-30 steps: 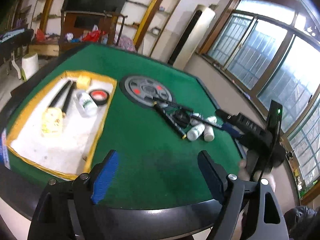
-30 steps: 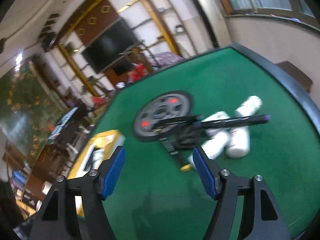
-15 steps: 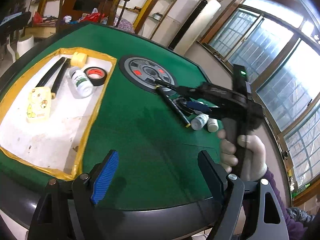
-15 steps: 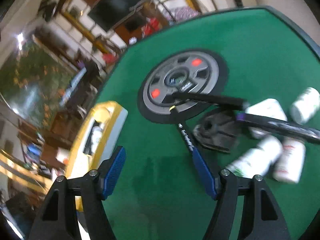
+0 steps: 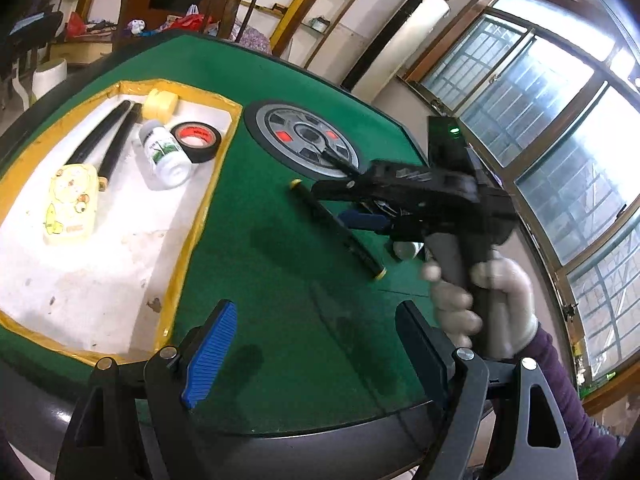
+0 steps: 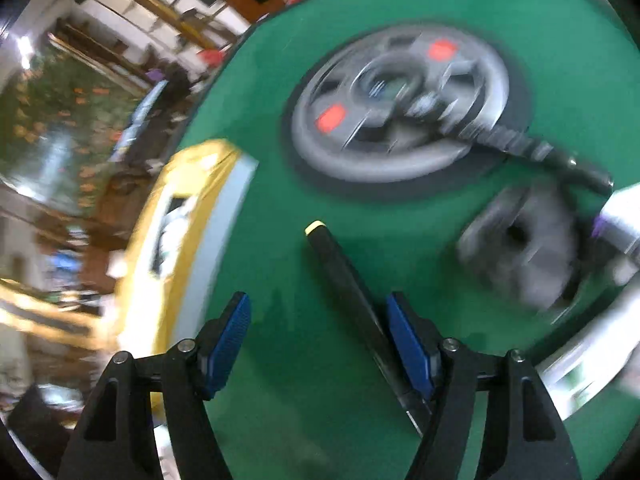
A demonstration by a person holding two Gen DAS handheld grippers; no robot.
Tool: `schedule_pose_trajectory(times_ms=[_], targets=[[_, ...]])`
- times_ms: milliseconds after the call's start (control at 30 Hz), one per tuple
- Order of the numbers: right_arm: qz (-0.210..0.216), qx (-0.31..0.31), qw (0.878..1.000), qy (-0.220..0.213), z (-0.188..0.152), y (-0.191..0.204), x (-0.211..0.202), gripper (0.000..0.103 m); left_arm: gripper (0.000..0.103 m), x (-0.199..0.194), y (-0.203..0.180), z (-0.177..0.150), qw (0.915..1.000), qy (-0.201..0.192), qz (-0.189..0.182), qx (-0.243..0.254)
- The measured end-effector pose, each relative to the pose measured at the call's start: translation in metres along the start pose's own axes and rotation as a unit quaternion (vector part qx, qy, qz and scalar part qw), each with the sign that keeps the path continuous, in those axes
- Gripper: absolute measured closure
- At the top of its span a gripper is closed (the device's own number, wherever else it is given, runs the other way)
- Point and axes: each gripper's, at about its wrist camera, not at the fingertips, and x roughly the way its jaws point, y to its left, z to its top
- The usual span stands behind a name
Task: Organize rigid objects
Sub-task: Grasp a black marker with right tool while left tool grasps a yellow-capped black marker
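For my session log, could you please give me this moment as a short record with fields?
surface: green felt table
tray: white, yellow-edged, holding a white bottle, black tape roll, two black rods
left claw: open, hovering over bare felt
right claw: open, low over the yellow-tipped black stick, which lies near its right finger
nearby: grey weight plate

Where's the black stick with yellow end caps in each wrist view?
Left wrist: black stick lies diagonally at centre on the green felt, under the right tongs.
Right wrist: black stick at lower centre, running down beside the right-hand finger.
Shared landmark: grey weight plate.
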Motion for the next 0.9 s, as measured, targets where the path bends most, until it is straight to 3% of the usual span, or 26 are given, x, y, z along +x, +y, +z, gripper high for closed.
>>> schedule_pose_trajectory(times_ms=[67,133,233,300,333,500,633,700,733,767,800,900], targets=[[0.039,-0.004,0.999,-0.005,-0.005,0.005,-0.014,0.034,0.019,0.005,-0.002,-0.001,1.0,0.006,-0.001,0.003],[0.022,-0.023,0.999,-0.039,-0.002,0.009,-0.036,0.034,0.019,0.009,-0.003,-0.001,0.9999,0.012,-0.001,0.004],[-0.081,-0.048,0.989,-0.111,0.015,0.008,-0.072,0.034,0.019,0.015,-0.005,-0.002,0.9998,0.021,-0.001,0.005],[-0.134,-0.055,0.981,-0.129,0.027,0.002,-0.077,0.034,0.019,0.017,-0.007,-0.002,0.9997,0.022,-0.003,0.008],[-0.169,-0.054,0.975,-0.13,0.037,-0.005,-0.075,0.034,0.019,0.017,-0.007,-0.002,0.9997,0.023,-0.003,0.009],[-0.246,-0.08,0.962,-0.09,0.073,-0.022,-0.047,0.034,0.019,0.02,-0.009,-0.002,0.9995,0.028,-0.002,0.015],[-0.32,-0.138,0.936,-0.044,0.093,-0.026,-0.01,0.035,0.019,0.025,-0.01,-0.002,0.9991,0.038,-0.007,0.019],[-0.339,-0.152,0.928,-0.026,0.099,-0.032,0.004,0.047,0.019,0.028,-0.01,-0.001,0.9989,0.042,-0.01,0.021],[-0.329,-0.161,0.93,-0.034,0.1,-0.032,0.003,0.056,0.019,0.029,-0.011,0.0,0.9988,0.043,-0.01,0.022],[-0.311,-0.159,0.937,-0.028,0.102,-0.032,0.003,0.073,0.019,0.03,-0.011,0.001,0.9988,0.042,-0.01,0.023],[-0.304,-0.156,0.94,-0.025,0.101,-0.032,0.002,0.08,0.019,0.033,-0.012,0.002,0.9988,0.043,-0.009,0.023],[-0.318,-0.162,0.934,-0.032,0.097,-0.029,0.0,0.084,0.019,0.039,-0.012,0.005,0.9985,0.049,-0.008,0.02]])
